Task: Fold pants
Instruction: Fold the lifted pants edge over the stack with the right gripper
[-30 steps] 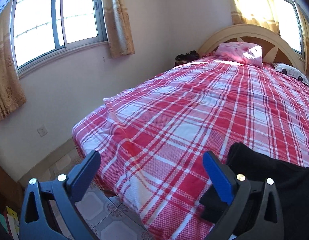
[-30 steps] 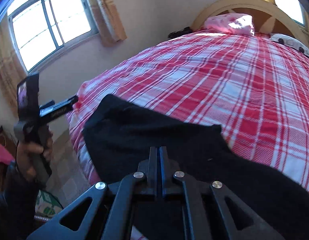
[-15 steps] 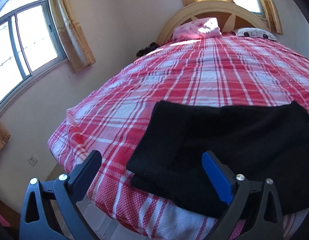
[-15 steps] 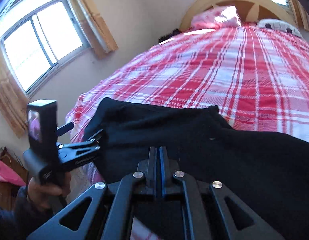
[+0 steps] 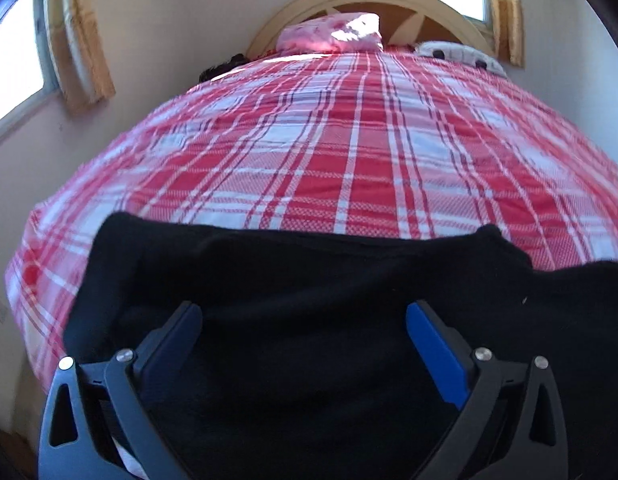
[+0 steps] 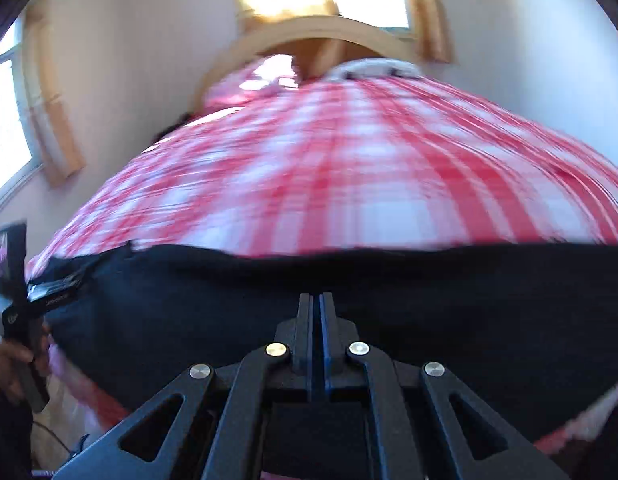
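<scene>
Now my left gripper (image 5: 303,334) hangs released over the black pants (image 5: 309,280), spread along the bed's (image 5: 349,152) foot edge; right gripper (image 6: 316,312) clenched, whether pinching cloth I cannot tell.

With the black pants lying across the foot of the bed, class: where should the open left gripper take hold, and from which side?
Grip the black pants at their left end, coming in from the bed's foot edge with the left gripper: there the cloth ends in a free, layered edge that open jaws can straddle.

Red-and-white plaid bedspread (image 5: 349,152), pink pillow (image 5: 329,34) against arched wooden headboard (image 5: 441,8), tan curtain (image 5: 81,60).
</scene>
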### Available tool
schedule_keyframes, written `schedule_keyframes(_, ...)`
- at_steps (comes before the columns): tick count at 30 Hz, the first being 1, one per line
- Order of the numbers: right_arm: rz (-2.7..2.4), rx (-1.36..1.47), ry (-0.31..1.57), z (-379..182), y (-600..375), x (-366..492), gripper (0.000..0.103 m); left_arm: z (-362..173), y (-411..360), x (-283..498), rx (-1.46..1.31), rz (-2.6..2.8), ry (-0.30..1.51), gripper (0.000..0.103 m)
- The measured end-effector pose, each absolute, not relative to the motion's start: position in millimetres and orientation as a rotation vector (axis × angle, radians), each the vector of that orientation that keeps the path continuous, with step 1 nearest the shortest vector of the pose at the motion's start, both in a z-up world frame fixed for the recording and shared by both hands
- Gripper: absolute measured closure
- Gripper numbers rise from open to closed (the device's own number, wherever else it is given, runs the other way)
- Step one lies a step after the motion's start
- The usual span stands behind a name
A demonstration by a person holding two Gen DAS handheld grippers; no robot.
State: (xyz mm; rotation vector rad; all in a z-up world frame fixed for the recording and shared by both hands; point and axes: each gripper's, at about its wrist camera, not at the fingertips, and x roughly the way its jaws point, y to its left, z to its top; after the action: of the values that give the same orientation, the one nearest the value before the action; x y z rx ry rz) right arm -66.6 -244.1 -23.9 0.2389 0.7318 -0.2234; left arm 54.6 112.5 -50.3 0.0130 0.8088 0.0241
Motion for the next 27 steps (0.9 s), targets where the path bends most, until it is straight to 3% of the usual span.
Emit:
schedule_keyframes(6,-0.319,0.512,0.726,-23,-367,-115,0.099,-48,110,55,0.026,0.036,0.818,0.000)
schedule_keyframes(11,-0.523,0.739,0.546,-8,-476,-183,0.099,-48,113,53,0.007,0.054,0.816,0.000)
schedule_keyframes(15,-0.546,0.785,0.524,-4,-517,-209,0.099,-41,107,48,0.046,0.119,0.784,0.000)
schedule_keyframes(20,-0.490,0.788,0.640,-19,-533,-203,0.099,-40,99,48,0.104,0.144,0.791,0.000)
schedule_keyframes(23,-0.461,0.821,0.581,-18,-537,-215,0.097,-40,99,47,0.103,0.154,0.790,0.000)
schedule_keyframes(25,-0.437,0.861,0.571,-26,-541,-216,0.081,-42,98,48,0.099,0.160,0.798,0.000)
schedule_keyframes(26,-0.427,0.866,0.582,-31,-541,-215,0.063,-42,98,48,0.097,0.164,0.798,0.000)
schedule_keyframes(27,-0.418,0.860,0.575,-31,-540,-216,0.058,-41,98,47,0.096,0.165,0.798,0.000)
